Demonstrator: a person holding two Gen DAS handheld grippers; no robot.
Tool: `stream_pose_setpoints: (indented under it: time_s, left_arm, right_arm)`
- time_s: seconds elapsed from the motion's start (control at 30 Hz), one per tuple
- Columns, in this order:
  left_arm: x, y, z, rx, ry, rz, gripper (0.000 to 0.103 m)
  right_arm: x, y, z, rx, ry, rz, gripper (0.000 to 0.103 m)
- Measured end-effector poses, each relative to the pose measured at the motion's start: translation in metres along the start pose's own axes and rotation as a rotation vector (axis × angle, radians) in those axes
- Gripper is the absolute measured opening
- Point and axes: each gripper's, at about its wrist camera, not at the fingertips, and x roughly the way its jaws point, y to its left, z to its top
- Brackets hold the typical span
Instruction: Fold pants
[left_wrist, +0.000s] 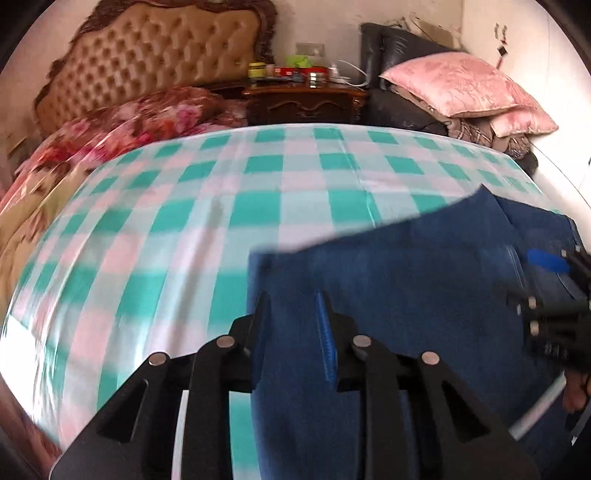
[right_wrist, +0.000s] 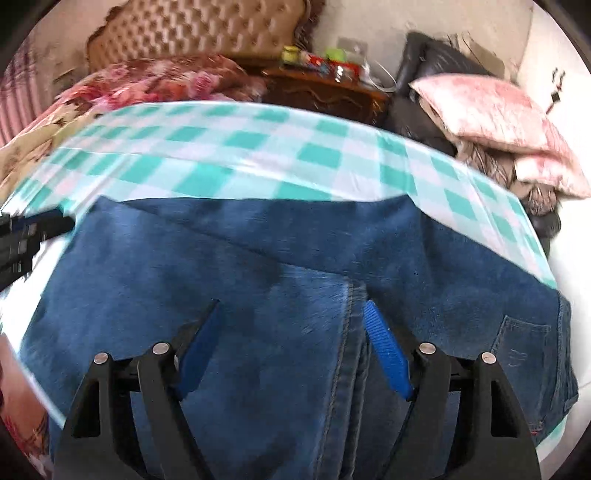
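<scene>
Left wrist view shows the left gripper (left_wrist: 293, 306) with its jaws only a little apart, and the edge of the blue pants (left_wrist: 406, 280) stands between the two fingers. The picture is blurred, so I cannot tell if the pads really press the denim or only stand beside it. The pants lie on a green and white checked sheet (left_wrist: 207, 206) that covers the bed. At the right edge of this view the right gripper (left_wrist: 554, 280) is seen over the pants, with a blue pad pointing to the left.

In the right wrist view, the right gripper (right_wrist: 291, 314) has its jaws wide apart above the pants (right_wrist: 184, 258). A stitched seam of the denim runs up between the fingers, but the blue pads do not touch the cloth on either side, so nothing is held. A back pocket (right_wrist: 524, 343) shows at the right. The left gripper (right_wrist: 40, 225) comes in from the left edge, at the corner of the pants.

Behind the bed stands a dark wooden nightstand (left_wrist: 306, 103) with small jars and boxes on top; what is in them I cannot tell. A pink pillow (left_wrist: 458, 83) lies on a pile at the right, and a flowered blanket (left_wrist: 122, 125) lies before a tufted headboard (left_wrist: 147, 51).
</scene>
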Motion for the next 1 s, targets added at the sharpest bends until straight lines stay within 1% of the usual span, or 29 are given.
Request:
stream_pose_setpoints:
  time_s: [0.07,0.13,0.17,0.2,0.23,0.27,0.33,0.37,0.43,0.53,0.63,0.8,0.93,1.0]
  left_arm:
    - [-0.015,0.006,-0.031,-0.075,-0.001,0.015,0.026]
    - [-0.017,0.006,-0.053,-0.1,0.019,0.048,0.026]
    - [-0.015,0.006,-0.066,-0.102,0.036,0.061,0.026]
    - [-0.013,0.006,-0.071,-0.104,0.037,0.061,0.027]
    - [-0.017,0.008,-0.076,-0.111,0.016,0.07,0.031]
    - [-0.019,0.008,-0.078,-0.113,0.018,0.084,0.039]
    - [-0.03,0.012,-0.078,-0.124,-0.01,0.089,0.041]
    - [-0.034,0.014,-0.079,-0.141,-0.018,0.081,0.041]
    - [-0.037,0.019,-0.082,-0.187,-0.01,0.03,0.041]
    - [-0.034,0.017,-0.092,-0.187,0.012,0.022,0.04]
    - [-0.033,0.016,-0.095,-0.206,0.01,0.011,0.04]
    - [-0.03,0.022,-0.098,-0.249,0.018,-0.067,0.029]
    - [-0.029,0.026,-0.099,-0.261,0.011,-0.097,0.029]
    - [-0.03,0.031,-0.099,-0.286,0.006,-0.125,0.03]
  right_arm:
    - [-0.001,0.005,-0.005,-0.012,0.017,0.005,0.074]
    - [0.004,0.007,-0.01,-0.02,0.037,0.005,0.074]
    - [0.01,0.009,-0.014,-0.03,0.061,-0.003,0.074]
    - [0.015,0.01,-0.016,-0.034,0.079,-0.004,0.074]
    - [0.018,0.01,-0.018,-0.03,0.082,-0.001,0.074]
    - [0.017,0.008,-0.021,-0.02,0.067,-0.007,0.076]
    - [0.017,0.006,-0.022,-0.013,0.064,-0.009,0.078]
    - [0.018,0.006,-0.022,-0.009,0.066,-0.009,0.079]
    - [0.018,0.006,-0.023,-0.012,0.063,-0.016,0.081]
    - [0.018,0.005,-0.024,-0.005,0.061,-0.018,0.082]
    - [0.019,0.004,-0.024,-0.008,0.063,-0.019,0.084]
    - [0.02,0.003,-0.024,-0.003,0.062,-0.018,0.086]
    - [0.021,0.002,-0.024,0.004,0.06,-0.018,0.087]
    - [0.021,0.002,-0.024,0.002,0.061,-0.017,0.087]
